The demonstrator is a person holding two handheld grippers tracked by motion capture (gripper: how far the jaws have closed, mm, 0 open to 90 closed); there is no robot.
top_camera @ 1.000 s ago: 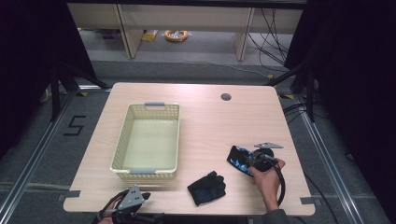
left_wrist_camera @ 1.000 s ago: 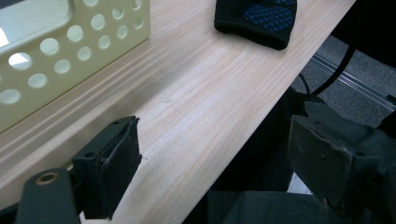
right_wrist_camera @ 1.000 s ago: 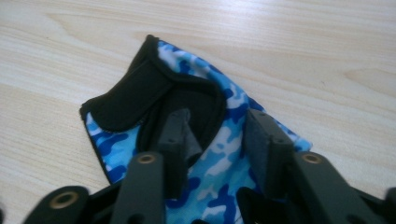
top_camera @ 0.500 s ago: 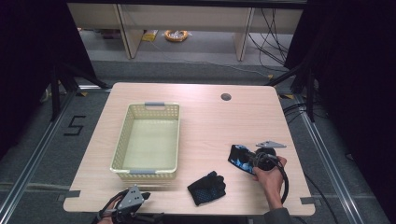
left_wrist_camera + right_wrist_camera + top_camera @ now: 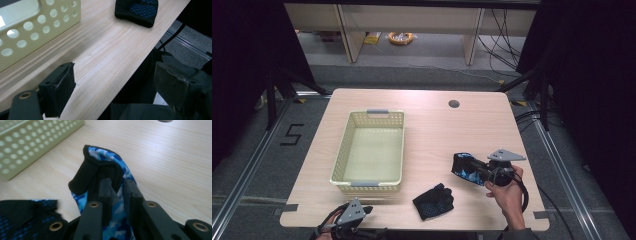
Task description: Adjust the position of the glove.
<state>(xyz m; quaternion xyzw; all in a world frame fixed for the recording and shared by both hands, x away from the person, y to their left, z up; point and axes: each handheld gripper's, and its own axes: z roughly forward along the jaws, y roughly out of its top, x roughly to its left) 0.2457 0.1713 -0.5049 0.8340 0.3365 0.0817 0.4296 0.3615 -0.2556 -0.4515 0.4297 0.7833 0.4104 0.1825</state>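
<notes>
My right gripper [image 5: 477,170] [image 5: 116,187] is shut on a blue camouflage glove [image 5: 464,167] [image 5: 107,162] and holds it just above the table's right side. A second glove, black with blue dots [image 5: 433,201] [image 5: 137,10] [image 5: 22,212], lies flat near the front edge. Left of centre sits a pale yellow perforated basket [image 5: 343,150] [image 5: 32,25] [image 5: 30,145], with nothing in it. My left gripper [image 5: 362,212] [image 5: 112,85] is open at the front left edge of the table, with nothing between its jaws.
The wooden table [image 5: 427,130] has a round cable hole [image 5: 454,104] at the back right. A black cable [image 5: 524,197] loops by the person's right hand. The floor beyond holds desk legs and loose cables [image 5: 502,30].
The right gripper has shifted slightly toward the front and right with the camouflage glove in it. The left gripper, the black glove and the basket stay put.
</notes>
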